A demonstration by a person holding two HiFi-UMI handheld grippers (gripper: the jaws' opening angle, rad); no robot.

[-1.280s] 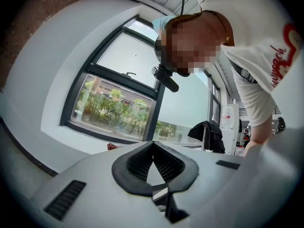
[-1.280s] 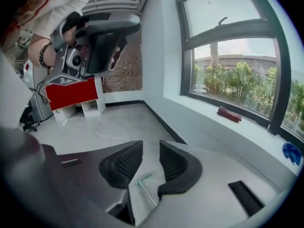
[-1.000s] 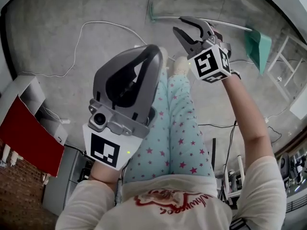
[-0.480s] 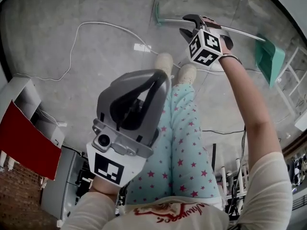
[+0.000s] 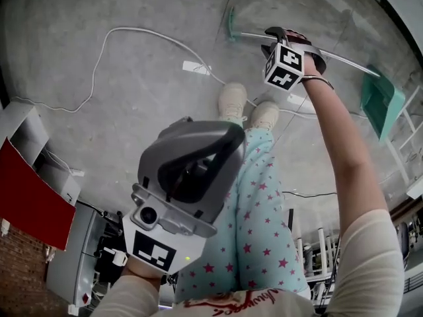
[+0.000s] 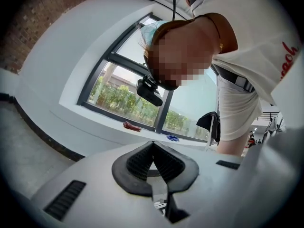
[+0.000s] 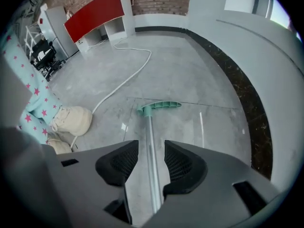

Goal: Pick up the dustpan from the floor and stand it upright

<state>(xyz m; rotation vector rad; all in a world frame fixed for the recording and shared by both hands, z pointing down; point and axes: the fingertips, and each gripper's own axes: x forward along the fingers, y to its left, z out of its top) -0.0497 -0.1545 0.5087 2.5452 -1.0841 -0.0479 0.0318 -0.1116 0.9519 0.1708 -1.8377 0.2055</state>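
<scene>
The dustpan lies flat on the concrete floor: green pan (image 5: 382,104) at the right, a long metal pole (image 5: 344,59), and a green handle end (image 5: 230,24). My right gripper (image 5: 285,39) points steeply down over the pole, close to the handle end. In the right gripper view the pole (image 7: 151,165) runs through the gap of the right gripper (image 7: 151,146) up to the green handle (image 7: 159,106). Its jaws have just been opening and stand open, with the pads clear of the pole. My left gripper (image 5: 218,134) is held near the person's body. The left gripper (image 6: 153,145) faces a window, its tips together and holding nothing.
The person's shoes (image 5: 232,101) stand just short of the pole. A white cable (image 5: 132,35) loops across the floor, and a red cabinet (image 5: 30,197) stands at the left. A white rack (image 5: 411,137) is beyond the pan, and a dark baseboard (image 7: 242,94) edges the curved wall.
My right gripper has dropped toward the floor and tipped downward over the pole, its jaws wider. My left gripper has sunk lower.
</scene>
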